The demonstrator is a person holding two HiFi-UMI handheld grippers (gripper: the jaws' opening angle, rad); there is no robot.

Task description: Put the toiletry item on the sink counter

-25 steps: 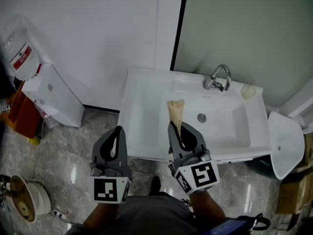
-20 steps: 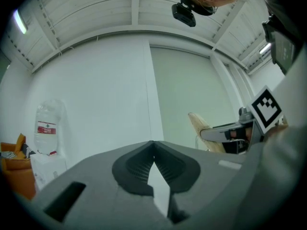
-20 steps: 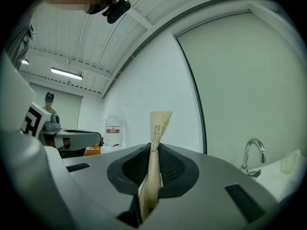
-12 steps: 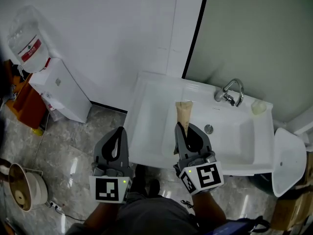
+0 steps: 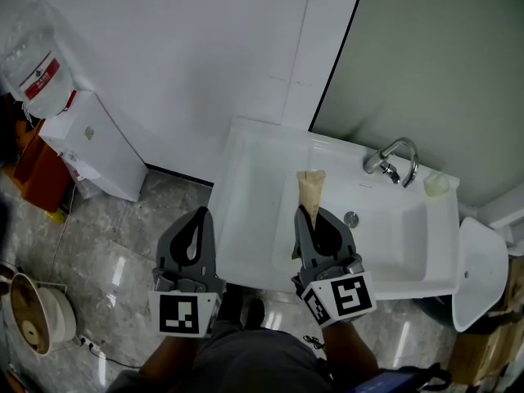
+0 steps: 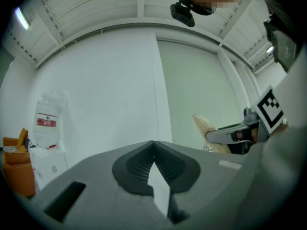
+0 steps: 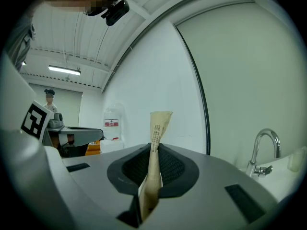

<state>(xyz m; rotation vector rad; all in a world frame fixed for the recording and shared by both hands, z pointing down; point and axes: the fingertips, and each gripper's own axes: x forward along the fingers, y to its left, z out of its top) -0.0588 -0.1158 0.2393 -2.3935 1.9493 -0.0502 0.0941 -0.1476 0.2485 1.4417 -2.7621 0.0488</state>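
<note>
Two handheld grippers point toward a white sink counter (image 5: pixel 246 188), seen from above. The right gripper (image 5: pixel 304 212) is clenched on a tan toiletry tube (image 5: pixel 310 188). In the right gripper view the tube (image 7: pixel 156 131) stands pinched between the ribbed pads, its flat crimped end sticking out past the fingertips. The left gripper (image 5: pixel 199 214), just to the left of the right one, is closed with nothing between its jaws. It hangs in front of the counter's near-left corner, over the grey floor.

Ahead of the right gripper lies the basin, and beyond it, to its right, a chrome faucet (image 5: pixel 393 159). A water dispenser (image 5: pixel 90 146) stands well to the left of the left gripper.

Over the last second little has changed. Our view has drifted, so the sink now sits slightly lower and further right. Both grippers keep the same pose, and the tube has not slipped.

We judge the tube is still being carried in and is not yet set down. The flat rim to the right gripper's left looks like the nearest free place for it.
</note>
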